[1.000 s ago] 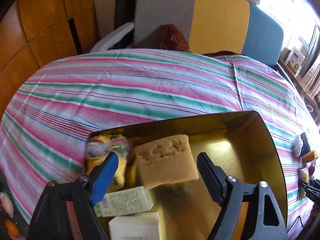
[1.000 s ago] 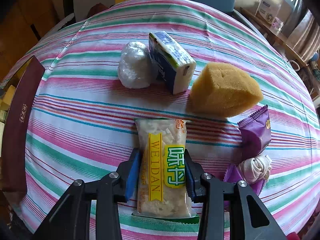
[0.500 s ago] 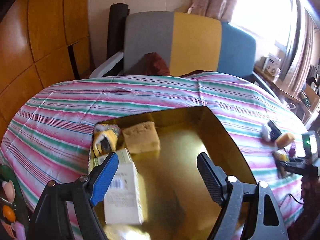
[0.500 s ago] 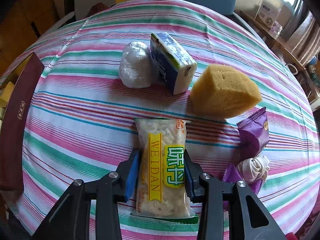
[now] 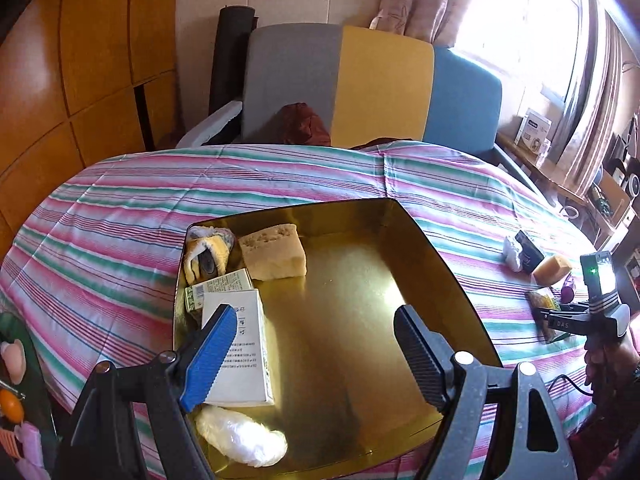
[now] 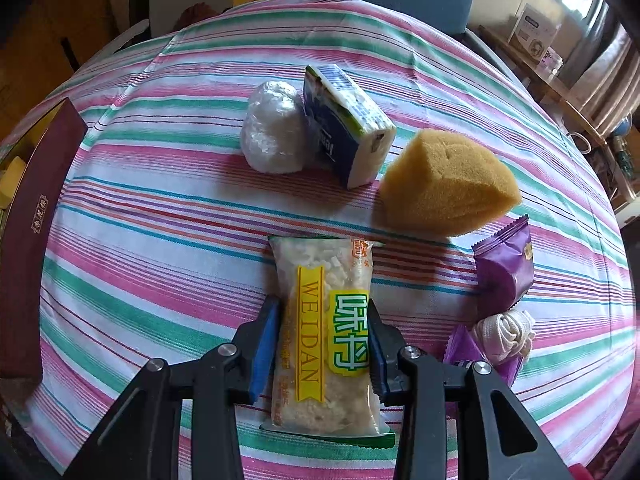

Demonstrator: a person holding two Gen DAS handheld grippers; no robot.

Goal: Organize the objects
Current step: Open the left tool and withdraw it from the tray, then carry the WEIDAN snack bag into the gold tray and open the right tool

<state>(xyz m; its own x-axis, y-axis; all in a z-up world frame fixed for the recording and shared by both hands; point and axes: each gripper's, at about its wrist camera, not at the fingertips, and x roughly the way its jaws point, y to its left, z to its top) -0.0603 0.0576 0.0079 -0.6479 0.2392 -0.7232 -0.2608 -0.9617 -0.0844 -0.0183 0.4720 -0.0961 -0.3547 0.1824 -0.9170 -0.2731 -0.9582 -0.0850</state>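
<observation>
Right gripper [image 6: 323, 344]: jaws clamped on snack packet [image 6: 325, 336] | left gripper [image 5: 316, 348]: wide open, empty, over gold box [image 5: 448, 276] | risk: slick film slips when lifted off the tablecloth [image 6: 160, 220].

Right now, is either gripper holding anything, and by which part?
The right gripper has its jaws shut on the WEIDAN snack packet, pinching its long sides near the middle. The left gripper is open and holds nothing, above the gold tray.

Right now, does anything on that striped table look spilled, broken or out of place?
Nothing spilled or broken. The tissue pack stands tilted, leaning against the plastic-wrapped ball; the right gripper squeezes the WEIDAN snack packet, denting its sides.
</observation>
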